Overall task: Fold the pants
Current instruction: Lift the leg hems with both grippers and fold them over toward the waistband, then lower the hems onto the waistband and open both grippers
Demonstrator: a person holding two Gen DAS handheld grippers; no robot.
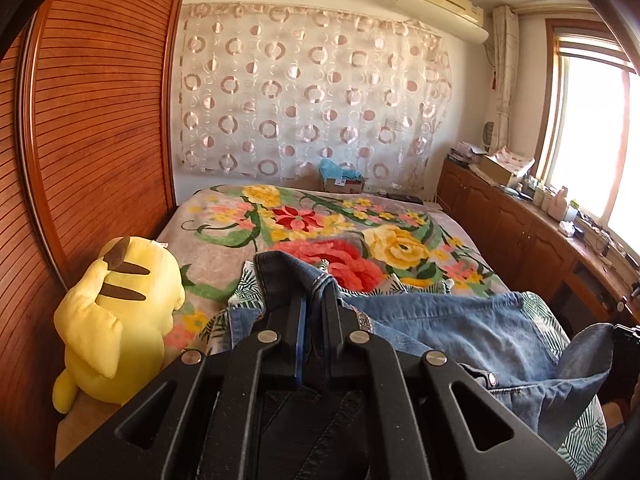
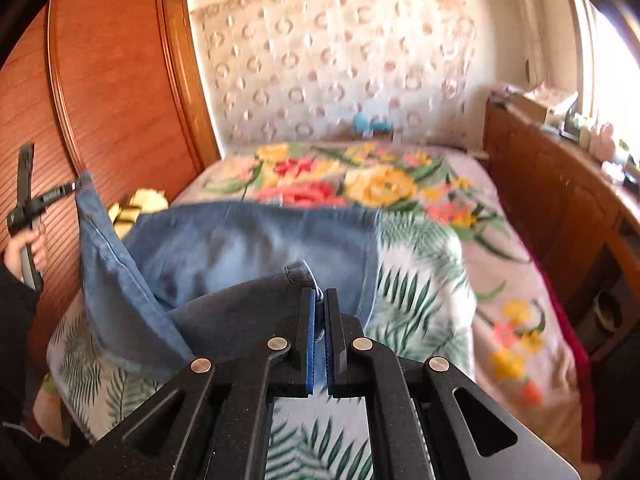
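Blue denim pants [image 1: 460, 328] lie across the near end of the bed, on a leaf-print sheet [image 2: 420, 280]. My left gripper [image 1: 316, 298] is shut on a dark, stitched edge of the pants, which rises above its fingertips. In the right wrist view the pants [image 2: 248, 240] stretch between both grippers. My right gripper [image 2: 319, 296] is shut on a folded hem corner, held above the sheet. The left gripper [image 2: 74, 188] shows at far left, a hand [image 2: 16, 252] on its handle, pinching another corner lifted high. The right wrist view is blurred.
A yellow plush toy [image 1: 120, 320] sits at the bed's left edge against a wooden slatted wardrobe [image 1: 100, 120]. A floral blanket [image 1: 400, 240] covers the far part of the bed. Wooden cabinets [image 1: 520, 232] with clutter run along the right under a window.
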